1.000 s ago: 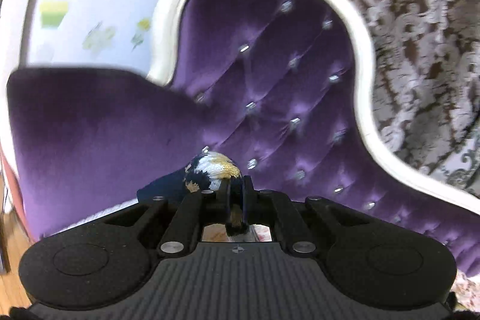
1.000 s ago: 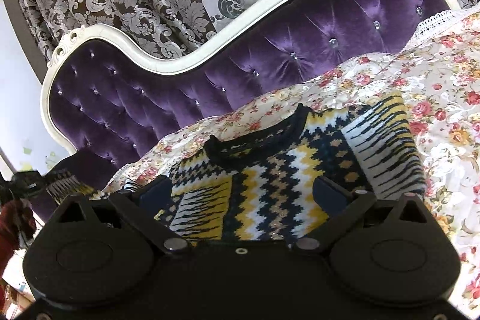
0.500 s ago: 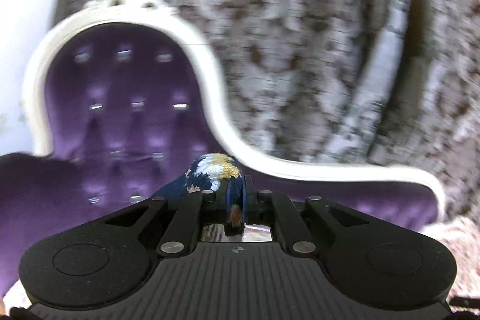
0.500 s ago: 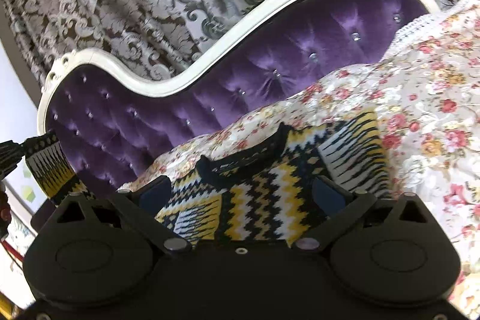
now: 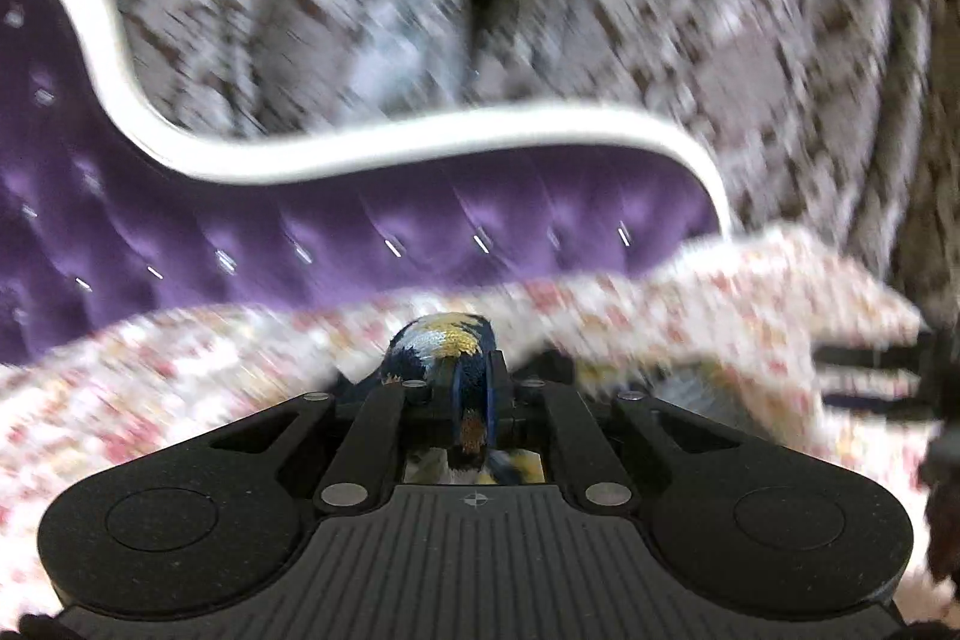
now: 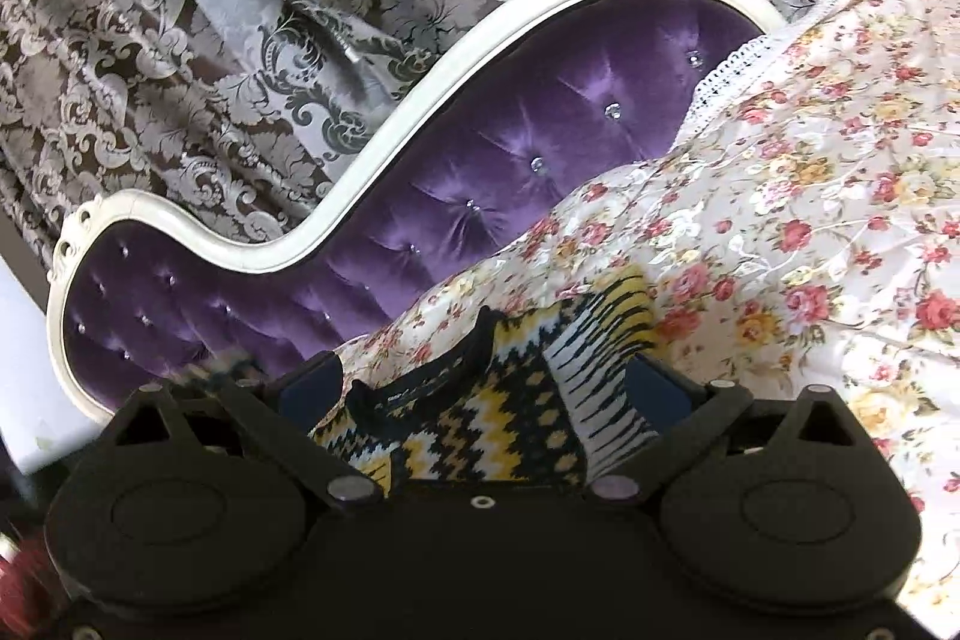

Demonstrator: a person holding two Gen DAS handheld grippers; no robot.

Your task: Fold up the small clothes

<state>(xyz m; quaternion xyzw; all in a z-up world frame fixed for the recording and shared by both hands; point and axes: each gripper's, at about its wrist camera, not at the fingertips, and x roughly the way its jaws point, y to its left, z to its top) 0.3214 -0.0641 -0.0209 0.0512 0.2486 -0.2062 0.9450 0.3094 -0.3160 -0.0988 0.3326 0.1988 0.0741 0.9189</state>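
Lying flat on a floral bedspread (image 6: 798, 196) of white cloth with red and yellow roses: a small knitted sweater (image 6: 498, 418) in navy, yellow and white zigzag bands, dark ribbed collar turned toward the headboard, one striped sleeve angled out to the right. Straddling the sweater's lower part from the near side in the right wrist view: the black right gripper (image 6: 486, 388), blue-padded fingers (image 6: 312, 391) spread wide, one at each flank of the knit, pads not seen pressing on it. Pinched in the black left gripper (image 5: 474, 388): a bunched fold of the same navy, yellow and white knit, bulging above the fingertips, jaws pressed nearly together on it. Much motion blur across the left wrist view, bedspread reduced to pink and cream streaks under the gripper. Behind the bed: a curved headboard (image 6: 522, 148) of tufted purple velvet studded with crystal buttons, framed in white carved wood. Edging the bedspread near the headboard's right end: a strip of white lace. Farther back: heavy damask curtains (image 6: 240, 10), brown with silver leaf scrolls, filling the upper part of both views.
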